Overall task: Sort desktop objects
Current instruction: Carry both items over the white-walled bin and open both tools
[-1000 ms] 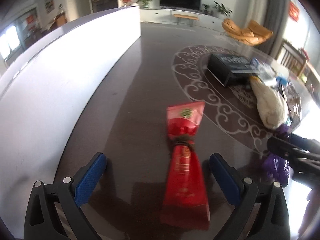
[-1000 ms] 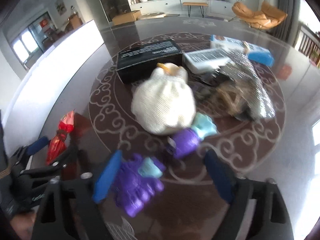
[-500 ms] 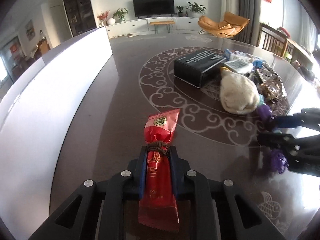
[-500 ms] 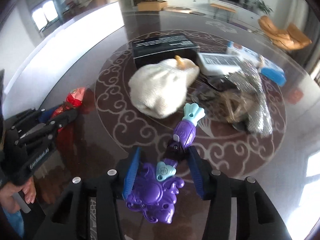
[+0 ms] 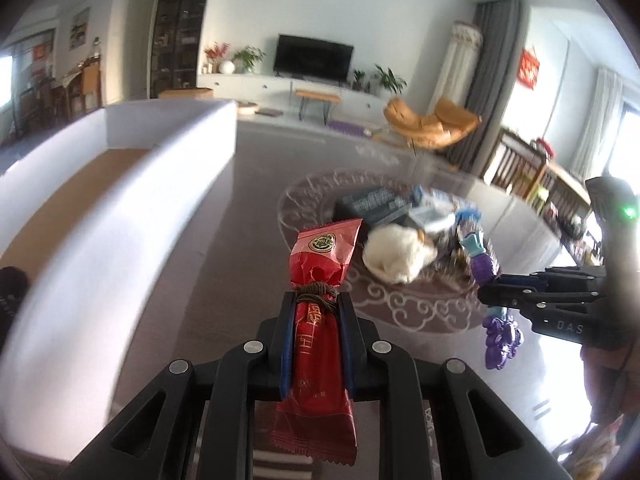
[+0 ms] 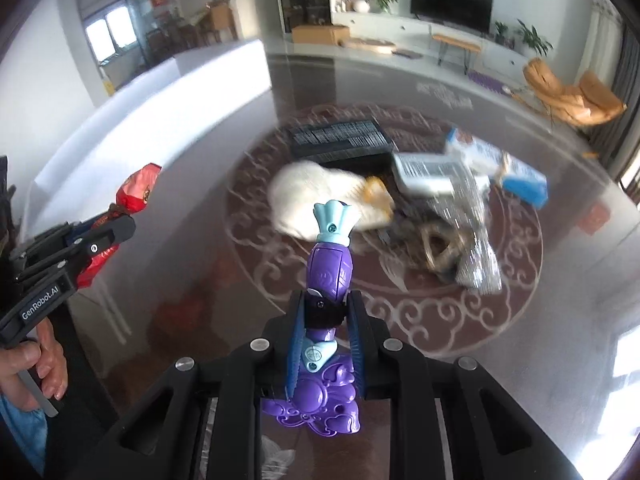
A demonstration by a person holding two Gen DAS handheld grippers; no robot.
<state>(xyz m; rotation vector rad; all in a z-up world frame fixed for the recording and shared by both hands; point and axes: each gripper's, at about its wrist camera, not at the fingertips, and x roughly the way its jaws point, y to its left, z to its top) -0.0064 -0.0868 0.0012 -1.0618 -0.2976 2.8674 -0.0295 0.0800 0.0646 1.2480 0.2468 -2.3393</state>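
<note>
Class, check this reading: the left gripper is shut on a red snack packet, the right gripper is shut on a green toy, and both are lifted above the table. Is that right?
One detail is wrong: the toy in the right gripper is purple, not green, as the right wrist view shows. The rest stands: the left gripper is shut on the red snack packet, and both are lifted above the table.

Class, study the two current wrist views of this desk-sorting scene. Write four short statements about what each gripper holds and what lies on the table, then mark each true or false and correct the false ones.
1. The left gripper is shut on the red packet. True.
2. The right gripper is open and holds nothing. False: it is shut on the purple toy.
3. The white pouch lies on the table next to the black box. True.
4. The red packet lies flat on the table. False: it is held up, clear of the table.
</note>
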